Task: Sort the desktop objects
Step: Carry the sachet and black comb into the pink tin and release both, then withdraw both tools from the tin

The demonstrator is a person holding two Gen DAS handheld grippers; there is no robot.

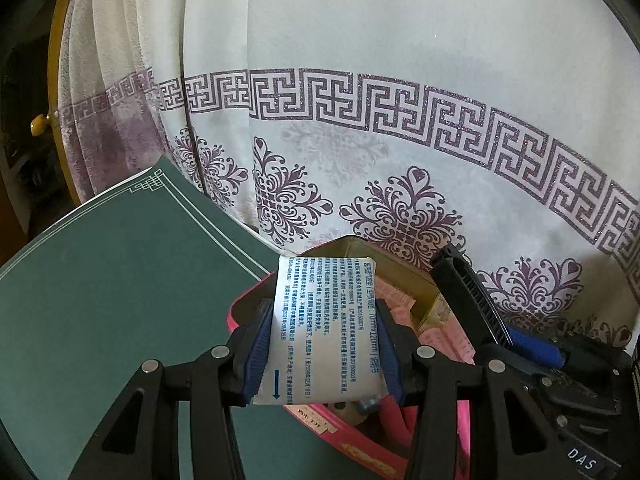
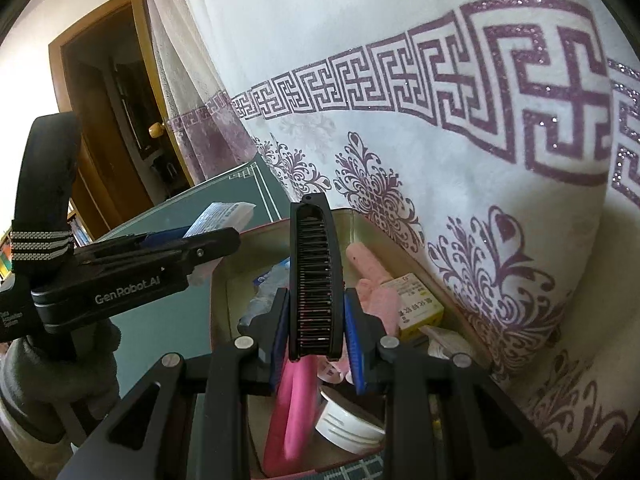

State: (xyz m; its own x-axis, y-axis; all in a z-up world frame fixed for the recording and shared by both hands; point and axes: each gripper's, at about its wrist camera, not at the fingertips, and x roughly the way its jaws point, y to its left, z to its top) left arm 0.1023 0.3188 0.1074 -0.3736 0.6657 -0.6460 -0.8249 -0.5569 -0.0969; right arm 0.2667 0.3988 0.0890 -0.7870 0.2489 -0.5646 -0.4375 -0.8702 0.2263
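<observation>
Left wrist view, left to right: green bench point(image 1: 100, 300) fills the left side, with a white line border and corner ornament. Left gripper point(image 1: 320, 344) has its jaws clamped on a white packet point(image 1: 328, 328) printed with blue text; blue pads press both long edges. The packet is held above the near-left rim of a pink box point(image 1: 248, 308), which sits at the bench's back edge against a white curtain point(image 1: 400, 80) with a purple key-pattern band. Pink paper slips lie inside the box. Right of the packet, a black comb point(image 1: 468, 284) slants up over the box, gripped by the right gripper point(image 1: 532, 352) at lower right.

Right wrist view, left to right: a gloved hand point(image 2: 60, 380) at lower left holds the left gripper point(image 2: 224, 236), seen side-on, packet point(image 2: 224, 216) sticking out of its tip over the bench point(image 2: 168, 320). A wooden door point(image 2: 112, 140) with a round knob stands behind. Centre: right gripper point(image 2: 316, 328) has its jaws closed on the comb point(image 2: 316, 276), bristles facing the camera, comb upright over the open box point(image 2: 220, 300). In the box: a pink item below the comb, a white round tub point(image 2: 348, 424), pale pink rollers point(image 2: 372, 276), a yellow and white carton point(image 2: 420, 312), a blue and clear wrapper at back left. Curtain point(image 2: 480, 160) fills the right.
</observation>
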